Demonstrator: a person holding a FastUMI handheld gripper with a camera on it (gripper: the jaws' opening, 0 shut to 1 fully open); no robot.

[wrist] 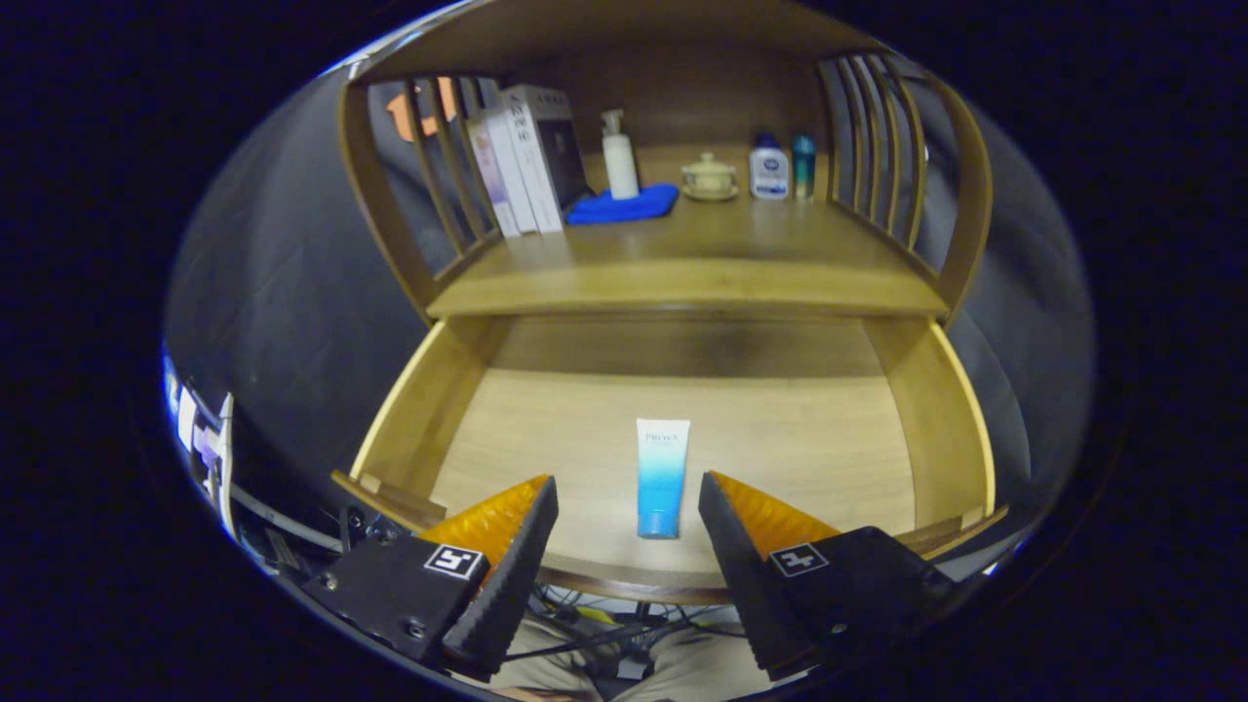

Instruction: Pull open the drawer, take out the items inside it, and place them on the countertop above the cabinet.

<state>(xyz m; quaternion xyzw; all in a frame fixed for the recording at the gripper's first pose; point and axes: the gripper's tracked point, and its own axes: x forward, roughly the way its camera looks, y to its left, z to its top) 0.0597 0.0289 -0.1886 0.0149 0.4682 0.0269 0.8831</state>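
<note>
The wooden drawer [907,419] stands pulled out below the countertop [682,263]. A white-and-blue tube [661,478] lies flat on the drawer's floor near its front edge, cap end toward me. My gripper [629,492] hovers over the drawer's front edge, open, with the tube lying in the gap between the two fingers and just beyond their tips. Neither finger touches the tube.
On the countertop stand boxes [526,161] at the left, a white pump bottle [619,156] on a blue cloth [624,205], a lidded cup [709,175], and two small bottles [780,168]. Slatted wooden side rails [877,136] flank the counter. Cables [604,634] lie below the drawer.
</note>
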